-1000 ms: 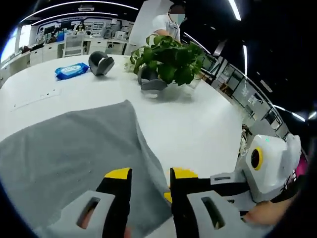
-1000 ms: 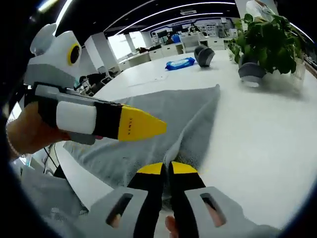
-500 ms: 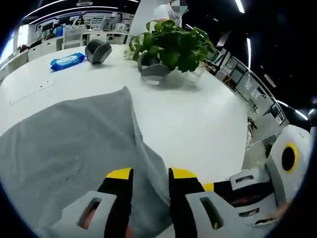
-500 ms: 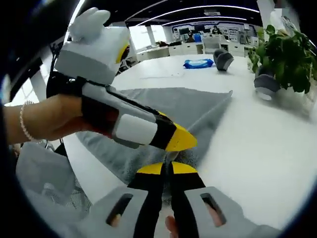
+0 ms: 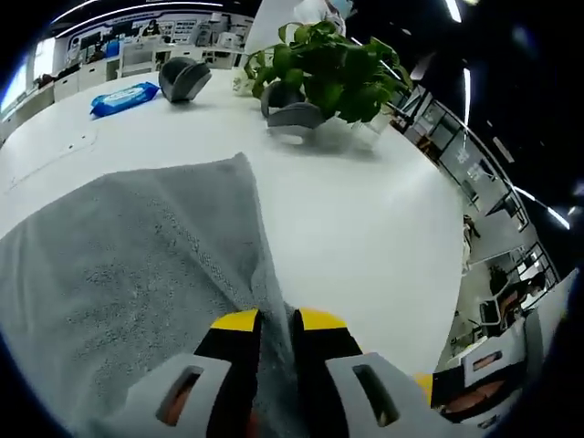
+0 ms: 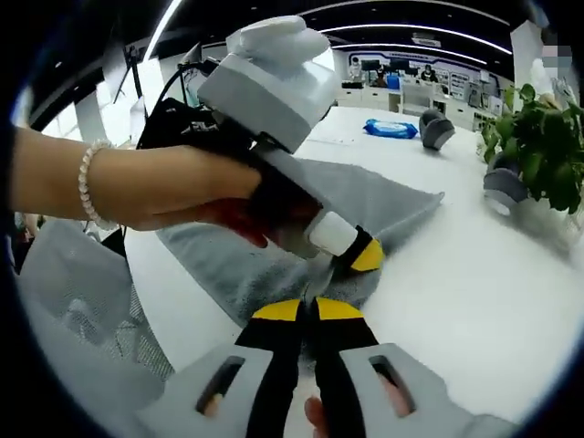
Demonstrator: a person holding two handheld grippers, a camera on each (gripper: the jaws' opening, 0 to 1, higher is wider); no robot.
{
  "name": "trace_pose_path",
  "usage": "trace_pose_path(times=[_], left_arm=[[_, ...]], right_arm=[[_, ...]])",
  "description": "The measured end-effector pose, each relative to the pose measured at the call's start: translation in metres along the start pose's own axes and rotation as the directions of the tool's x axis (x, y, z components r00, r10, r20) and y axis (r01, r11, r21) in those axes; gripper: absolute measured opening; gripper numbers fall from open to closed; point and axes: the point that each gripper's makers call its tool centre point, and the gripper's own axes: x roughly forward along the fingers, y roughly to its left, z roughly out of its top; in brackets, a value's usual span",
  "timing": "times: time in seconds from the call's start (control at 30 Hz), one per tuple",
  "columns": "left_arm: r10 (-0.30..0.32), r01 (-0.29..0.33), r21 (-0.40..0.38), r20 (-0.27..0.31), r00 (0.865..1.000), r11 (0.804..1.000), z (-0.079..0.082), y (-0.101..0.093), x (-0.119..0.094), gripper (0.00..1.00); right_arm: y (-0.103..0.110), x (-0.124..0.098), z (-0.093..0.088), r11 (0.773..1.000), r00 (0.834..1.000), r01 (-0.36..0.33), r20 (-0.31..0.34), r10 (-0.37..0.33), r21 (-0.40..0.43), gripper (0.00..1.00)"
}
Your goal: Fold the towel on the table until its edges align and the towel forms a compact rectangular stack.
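The grey towel (image 5: 137, 265) lies spread on the white table (image 5: 365, 228), with its right edge running toward me in the left gripper view. My left gripper (image 5: 276, 321) is shut on that edge, and a ridge of cloth sits pinched between its yellow tips. In the right gripper view the towel (image 6: 392, 205) stretches away toward a far corner. My right gripper (image 6: 307, 310) is shut on the towel's near corner. The left gripper (image 6: 365, 256), held by a hand wearing a bracelet, presses down on the cloth just ahead of it.
A potted plant (image 5: 324, 68) in a grey pot, a dark grey holder (image 5: 182, 80) and a blue wipes pack (image 5: 125, 96) stand at the table's far side. The table's curved edge (image 5: 456, 301) drops off to the right. A grey mesh chair (image 6: 82, 310) stands beside the table.
My left gripper has come down onto the towel's edge and its jaws have shut on the cloth. It now sits close in front of the right gripper, which stays shut on the corner.
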Motion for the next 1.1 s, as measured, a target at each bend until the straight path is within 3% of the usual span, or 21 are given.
trace_pose_path(times=[0.13, 0.4, 0.57, 0.8, 1.1], left_arm=[[0.004, -0.004, 0.000, 0.001, 1.000, 1.000, 0.004, 0.003, 0.002, 0.05], [-0.001, 0.001, -0.023, 0.013, 1.000, 1.000, 0.014, 0.009, 0.009, 0.05], [-0.007, 0.007, -0.031, 0.000, 1.000, 0.999, 0.010, 0.009, 0.016, 0.05], [0.009, -0.010, -0.037, -0.015, 1.000, 0.999, 0.011, 0.016, 0.030, 0.05], [0.037, -0.038, -0.022, -0.028, 0.999, 0.999, 0.015, 0.026, 0.042, 0.05]], right_arm=[[0.001, -0.004, 0.005, 1.000, 1.000, -0.006, 0.012, 0.006, 0.000, 0.02], [0.012, -0.011, 0.018, 0.996, 0.999, -0.015, 0.031, 0.017, -0.083, 0.02], [0.020, -0.013, 0.019, 0.989, 1.000, -0.020, 0.018, 0.023, -0.148, 0.01], [0.031, -0.016, 0.016, 0.989, 0.998, -0.062, 0.009, 0.064, -0.137, 0.01], [0.030, -0.025, 0.022, 0.992, 0.998, -0.059, 0.027, 0.062, -0.111, 0.01]])
